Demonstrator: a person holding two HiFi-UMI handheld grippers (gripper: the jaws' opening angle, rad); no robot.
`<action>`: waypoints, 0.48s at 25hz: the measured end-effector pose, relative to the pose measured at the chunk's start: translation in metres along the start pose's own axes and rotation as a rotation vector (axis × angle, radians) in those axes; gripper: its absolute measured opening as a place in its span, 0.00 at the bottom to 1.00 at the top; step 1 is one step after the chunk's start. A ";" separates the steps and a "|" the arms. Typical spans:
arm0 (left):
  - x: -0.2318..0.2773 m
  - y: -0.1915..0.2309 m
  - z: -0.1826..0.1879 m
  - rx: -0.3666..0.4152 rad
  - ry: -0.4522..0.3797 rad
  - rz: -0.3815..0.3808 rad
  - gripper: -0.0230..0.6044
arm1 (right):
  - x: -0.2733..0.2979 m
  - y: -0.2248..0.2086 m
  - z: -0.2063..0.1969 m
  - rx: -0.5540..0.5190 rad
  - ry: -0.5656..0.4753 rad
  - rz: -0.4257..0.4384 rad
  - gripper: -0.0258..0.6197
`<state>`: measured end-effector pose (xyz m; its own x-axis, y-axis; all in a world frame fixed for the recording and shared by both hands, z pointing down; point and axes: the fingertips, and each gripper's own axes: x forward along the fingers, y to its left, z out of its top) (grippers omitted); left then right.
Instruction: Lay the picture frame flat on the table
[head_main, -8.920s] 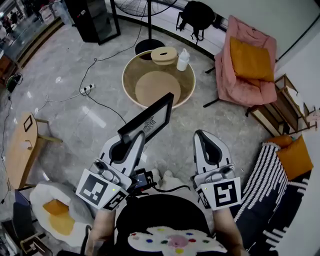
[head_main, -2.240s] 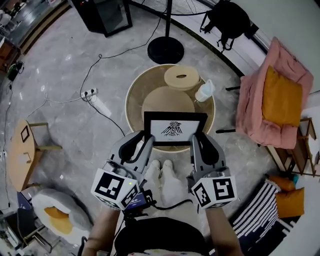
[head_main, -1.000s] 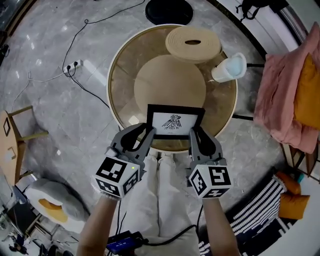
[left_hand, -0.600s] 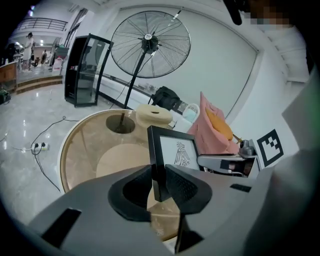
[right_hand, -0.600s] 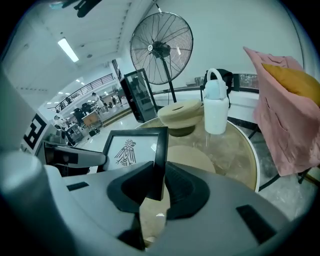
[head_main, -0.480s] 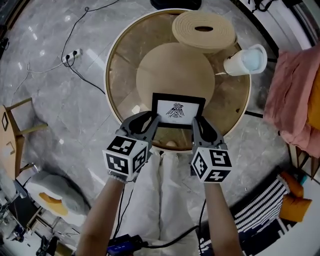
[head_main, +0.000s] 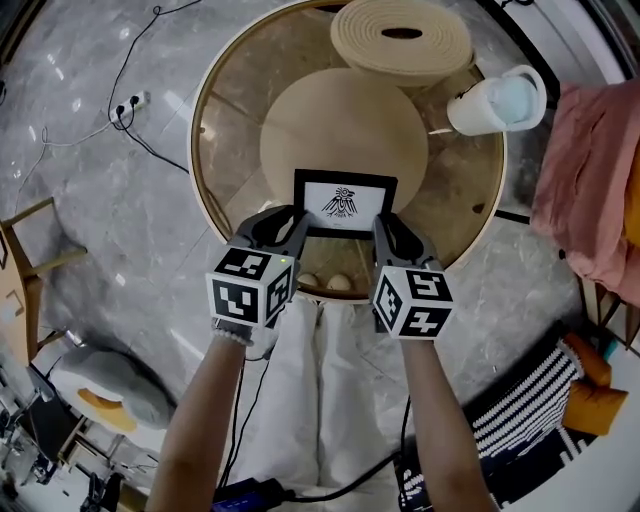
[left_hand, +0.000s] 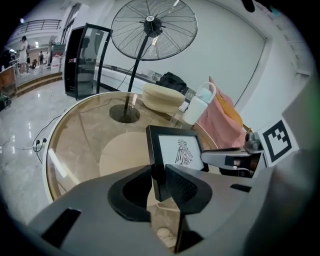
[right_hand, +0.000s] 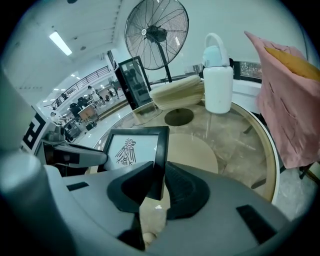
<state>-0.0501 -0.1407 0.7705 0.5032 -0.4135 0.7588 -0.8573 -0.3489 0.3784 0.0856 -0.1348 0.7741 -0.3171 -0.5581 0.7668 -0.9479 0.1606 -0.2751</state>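
Picture frame (head_main: 344, 203) – black border, white sheet w/ a dark bird figure – is held over the near part of the round glass counter (head_main: 225, 150), just inside the rim on the person's side. It isn't flat: in both gripper views it stands close to upright, leaning back a little, printed face toward the person. Whether its bottom edge touches the glass – can't tell.

Left gripper (head_main: 290, 225) has its fingers (left_hand: 185, 182) clamped on the frame's left side near the lower corner, one on the front of the border and one on the back. Right gripper (head_main: 383, 232) does the same on the right side, fingers (right_hand: 184, 187) closed on the border near the bottom. Both point forward and down, marker cubes toward the person.

Farther back on the counter there's a flat round beige disc (head_main: 400, 38) w/ a slot in its ctr, and to its right a white bottle (head_main: 497, 100) w/ a pale blue lid. Both sit well apart from the frame. Pink cloth (head_main: 590, 170) lies off to the right of the counter. A standing fan (left_hand: 154, 30) shows beyond the counter in the left gripper view.
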 end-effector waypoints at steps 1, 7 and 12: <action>0.003 0.001 -0.001 0.004 0.006 0.005 0.20 | 0.002 -0.001 -0.002 -0.001 0.004 -0.001 0.18; 0.015 0.007 -0.005 0.016 0.025 0.039 0.20 | 0.010 -0.003 -0.004 -0.005 0.010 0.007 0.18; 0.020 0.008 -0.004 0.050 0.021 0.071 0.20 | 0.015 -0.006 -0.005 -0.012 0.017 0.006 0.19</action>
<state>-0.0470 -0.1486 0.7908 0.4384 -0.4211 0.7940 -0.8841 -0.3611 0.2966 0.0864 -0.1404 0.7900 -0.3230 -0.5435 0.7748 -0.9463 0.1738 -0.2725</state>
